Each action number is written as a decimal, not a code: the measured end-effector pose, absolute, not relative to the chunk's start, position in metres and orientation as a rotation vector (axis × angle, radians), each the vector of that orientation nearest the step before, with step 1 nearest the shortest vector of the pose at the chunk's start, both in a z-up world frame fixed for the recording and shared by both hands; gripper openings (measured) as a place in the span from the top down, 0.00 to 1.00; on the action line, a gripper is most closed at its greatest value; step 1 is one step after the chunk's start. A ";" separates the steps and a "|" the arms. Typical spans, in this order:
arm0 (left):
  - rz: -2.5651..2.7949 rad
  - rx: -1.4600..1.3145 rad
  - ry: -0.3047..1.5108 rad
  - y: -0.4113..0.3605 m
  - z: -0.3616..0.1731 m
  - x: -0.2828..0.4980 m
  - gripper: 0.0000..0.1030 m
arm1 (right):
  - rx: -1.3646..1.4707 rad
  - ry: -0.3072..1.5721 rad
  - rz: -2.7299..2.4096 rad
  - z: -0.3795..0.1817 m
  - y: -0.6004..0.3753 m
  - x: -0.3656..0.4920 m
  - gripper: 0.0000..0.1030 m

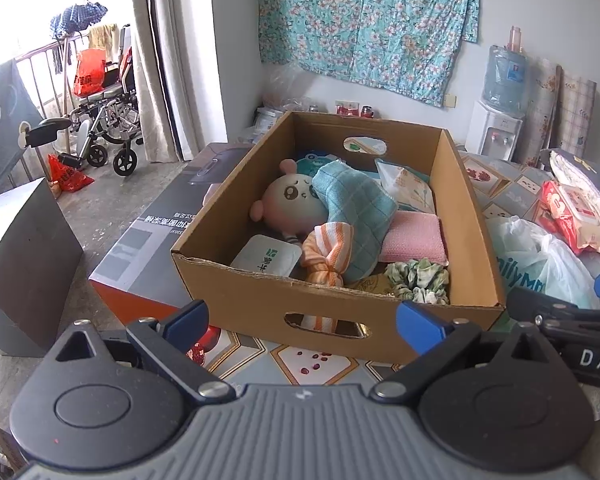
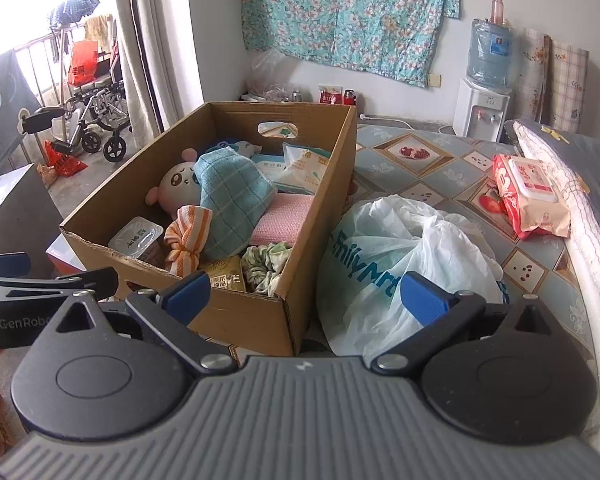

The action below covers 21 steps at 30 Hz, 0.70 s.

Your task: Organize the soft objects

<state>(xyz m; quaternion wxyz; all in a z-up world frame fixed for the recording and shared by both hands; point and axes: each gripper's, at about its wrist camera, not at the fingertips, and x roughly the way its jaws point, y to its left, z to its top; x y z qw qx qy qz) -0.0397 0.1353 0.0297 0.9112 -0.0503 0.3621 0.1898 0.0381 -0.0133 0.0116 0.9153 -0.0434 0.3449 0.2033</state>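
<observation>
Spread tongs [image 1: 306, 320] above patterned tablecloth [image 1: 324, 364]

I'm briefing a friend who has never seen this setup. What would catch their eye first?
First, the open brown cardboard box in the middle of the patterned table, crammed with soft things: a pale round-headed plush doll with a teal checked cloth draped over it. Next, the crumpled white plastic shopping bag right of the box. Both claws, left claw and right claw, hover open and empty.
</observation>
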 end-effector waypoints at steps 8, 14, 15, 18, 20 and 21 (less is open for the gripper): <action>0.385 -0.119 0.762 0.139 0.028 -0.039 0.04 | -0.097 0.730 0.409 0.010 -0.010 0.039 0.01; 0.374 -0.127 0.771 0.140 0.028 -0.038 0.04 | -0.093 0.744 0.395 0.010 -0.012 0.039 0.01; 0.370 -0.132 0.773 0.141 0.028 -0.038 0.04 | -0.092 0.745 0.393 0.010 -0.013 0.039 0.01; 0.361 -0.140 0.773 0.140 0.028 -0.038 0.04 | -0.085 0.751 0.388 0.011 -0.015 0.039 0.01; 0.360 -0.135 0.773 0.139 0.028 -0.038 0.04 | -0.082 0.756 0.382 0.011 -0.016 0.038 0.01; 0.360 -0.133 0.773 0.138 0.029 -0.038 0.04 | -0.079 0.757 0.380 0.011 -0.016 0.038 0.01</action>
